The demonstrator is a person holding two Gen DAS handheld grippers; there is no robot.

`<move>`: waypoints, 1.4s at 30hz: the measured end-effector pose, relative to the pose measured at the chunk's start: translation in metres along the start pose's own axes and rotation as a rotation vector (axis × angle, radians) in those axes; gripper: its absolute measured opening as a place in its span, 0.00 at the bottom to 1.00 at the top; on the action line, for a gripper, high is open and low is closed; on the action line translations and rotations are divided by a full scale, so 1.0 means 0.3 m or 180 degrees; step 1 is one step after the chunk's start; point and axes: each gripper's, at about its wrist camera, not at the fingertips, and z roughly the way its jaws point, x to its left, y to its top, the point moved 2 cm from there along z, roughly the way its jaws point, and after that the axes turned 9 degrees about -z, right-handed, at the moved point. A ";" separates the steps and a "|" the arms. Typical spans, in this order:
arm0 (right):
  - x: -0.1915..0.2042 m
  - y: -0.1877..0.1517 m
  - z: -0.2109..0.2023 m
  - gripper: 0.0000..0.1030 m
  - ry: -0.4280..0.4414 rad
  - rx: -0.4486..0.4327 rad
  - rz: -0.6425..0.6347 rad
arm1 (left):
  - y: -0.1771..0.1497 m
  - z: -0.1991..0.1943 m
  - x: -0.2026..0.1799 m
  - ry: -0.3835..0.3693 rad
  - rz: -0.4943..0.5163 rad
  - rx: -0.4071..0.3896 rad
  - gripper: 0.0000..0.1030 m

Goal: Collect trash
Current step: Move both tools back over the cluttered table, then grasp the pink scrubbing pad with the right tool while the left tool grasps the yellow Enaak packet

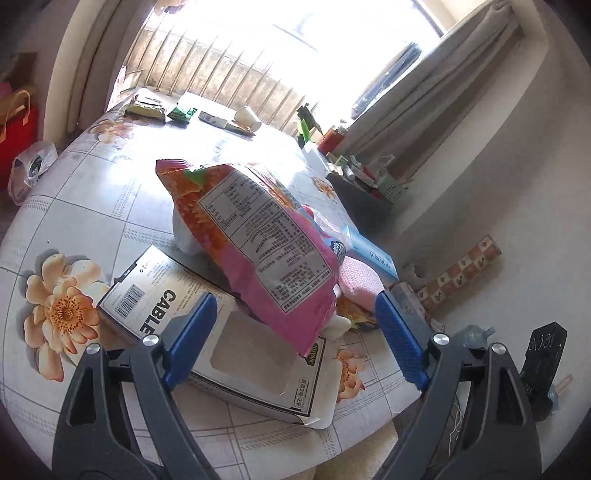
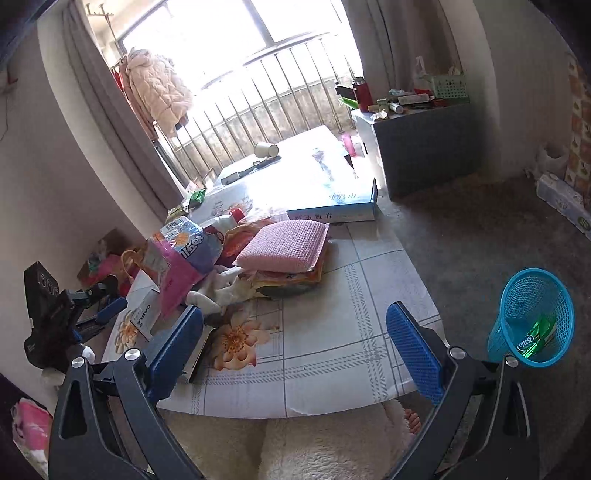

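Both sets of jaws stand spread with nothing between them: the left gripper (image 1: 295, 332) over the pink snack bag (image 1: 258, 236) on the CABLE box (image 1: 207, 332), the right gripper (image 2: 295, 350) above the floral tablecloth (image 2: 332, 332), beside the blue basket (image 2: 532, 317) holding a green wrapper (image 2: 535, 334)

Window (image 1: 280, 33) glare blows out both fisheye views; edges curve darkly.
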 end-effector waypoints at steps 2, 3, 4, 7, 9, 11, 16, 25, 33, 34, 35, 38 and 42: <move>0.027 0.018 0.030 0.94 0.0030 0.0047 -0.0099 | 0.029 0.032 0.033 -0.0018 -0.0137 0.0042 0.81; 0.038 0.034 0.048 0.94 0.0049 0.0063 -0.0163 | 0.039 0.049 0.045 -0.0014 -0.0199 0.0062 0.81; 0.046 0.048 0.065 0.94 0.0064 0.0081 -0.0238 | 0.050 0.063 0.057 -0.0005 -0.0253 0.0078 0.81; 0.074 0.100 0.114 0.94 0.0022 0.0116 -0.0487 | 0.069 0.085 0.080 0.0039 -0.0353 0.0077 0.81; 0.076 0.137 0.143 0.94 0.0039 0.0117 -0.0577 | 0.069 0.074 0.080 0.0028 -0.0320 -0.0017 0.81; 0.068 0.177 0.173 0.94 0.0120 0.0105 -0.0594 | 0.059 0.064 0.061 -0.0030 -0.0191 -0.0068 0.81; 0.030 0.267 0.279 0.94 0.0438 0.0204 -0.0519 | 0.004 0.064 0.033 -0.0142 0.0009 0.0064 0.81; 0.010 0.368 0.550 0.94 0.0593 0.0554 -0.0567 | -0.159 0.092 -0.104 -0.0748 0.0447 0.0533 0.68; 0.074 0.251 0.550 0.94 0.0726 0.0938 -0.0943 | -0.256 0.170 -0.189 -0.0901 0.0653 0.0883 0.44; 0.081 0.235 0.534 0.94 0.0718 0.0946 -0.1002 | -0.258 0.175 -0.194 -0.0907 0.0656 0.0894 0.43; 0.083 0.219 0.516 0.93 0.0678 0.0969 -0.1053 | -0.264 0.177 -0.199 -0.0908 0.0659 0.0898 0.41; 0.082 0.175 0.479 0.83 0.0572 0.1095 -0.1085 | -0.264 0.190 -0.207 -0.0904 0.0643 0.0927 0.35; 0.069 0.121 0.433 0.72 0.0551 0.1258 -0.0945 | -0.274 0.187 -0.215 -0.0918 0.0648 0.0941 0.30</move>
